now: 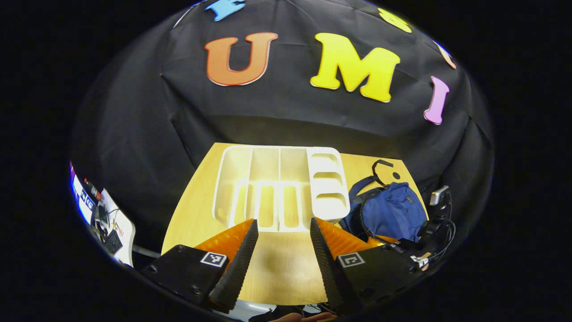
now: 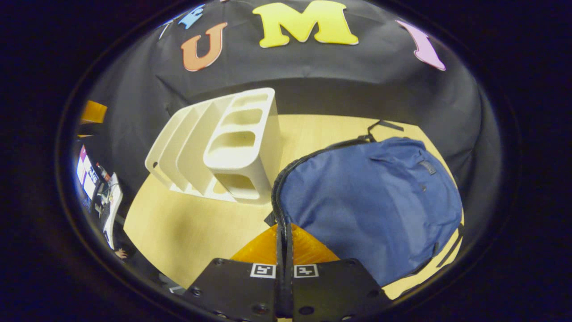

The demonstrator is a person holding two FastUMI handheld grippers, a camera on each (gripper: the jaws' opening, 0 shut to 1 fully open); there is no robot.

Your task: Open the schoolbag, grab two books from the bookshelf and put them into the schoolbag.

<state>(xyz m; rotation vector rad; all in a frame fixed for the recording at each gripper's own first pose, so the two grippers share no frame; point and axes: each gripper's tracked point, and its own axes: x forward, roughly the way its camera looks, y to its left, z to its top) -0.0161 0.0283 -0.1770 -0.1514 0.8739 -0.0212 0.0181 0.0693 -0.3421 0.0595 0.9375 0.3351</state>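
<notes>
The blue schoolbag [image 2: 371, 201] lies on the wooden table, and its dark zip [image 2: 279, 197] runs along its left edge. My right gripper [image 2: 284, 228] is shut with its tips right on that zip line at the bag's near corner. The white bookshelf [image 2: 223, 147] stands left of the bag with empty slots. In the left gripper view, my left gripper [image 1: 281, 226] is open above the table in front of the bookshelf [image 1: 279, 185], holding nothing. The schoolbag [image 1: 389, 210] sits to its right, with the right gripper [image 1: 431, 226] beside it.
The table [image 2: 178, 232] has bare wood in front of the shelf. Black cloth walls close the back and sides. A desk with cables and devices [image 1: 105, 219] stands off the table's left edge.
</notes>
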